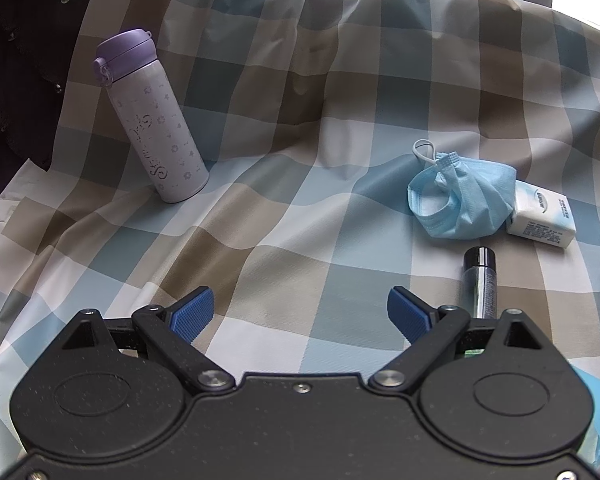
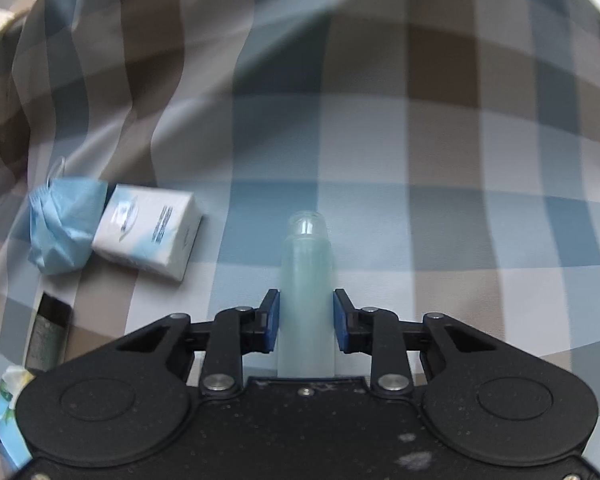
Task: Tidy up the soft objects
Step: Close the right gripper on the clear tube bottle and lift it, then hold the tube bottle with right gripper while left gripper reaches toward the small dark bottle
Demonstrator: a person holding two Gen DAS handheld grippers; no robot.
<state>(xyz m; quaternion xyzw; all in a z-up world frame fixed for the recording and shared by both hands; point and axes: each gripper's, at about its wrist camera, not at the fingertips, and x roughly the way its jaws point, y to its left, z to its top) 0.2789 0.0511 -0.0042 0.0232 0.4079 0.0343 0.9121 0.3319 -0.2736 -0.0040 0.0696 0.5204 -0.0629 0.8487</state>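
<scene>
Rumpled checked cloth (image 1: 284, 216) throughout, window glare behind. Crumpled blue mask (image 1: 466, 200) against tissue pack (image 1: 542, 216). Left gripper (image 1: 300, 312) wide, empty; right gripper (image 2: 306, 316) clamped on pale green bottle (image 2: 306, 272).

A: Cloth (image 1: 284, 216) layout?
B: Flask (image 1: 152, 120) stands far left. Mask (image 1: 464, 204) lies right, touching the tissue pack (image 1: 542, 218) on its right. Tube (image 1: 480, 284) lies just in front of the mask.

Print on the flask (image 1: 156, 120), tissue pack (image 1: 542, 216) and dark tube (image 1: 480, 284) is too blurred to read.
</scene>
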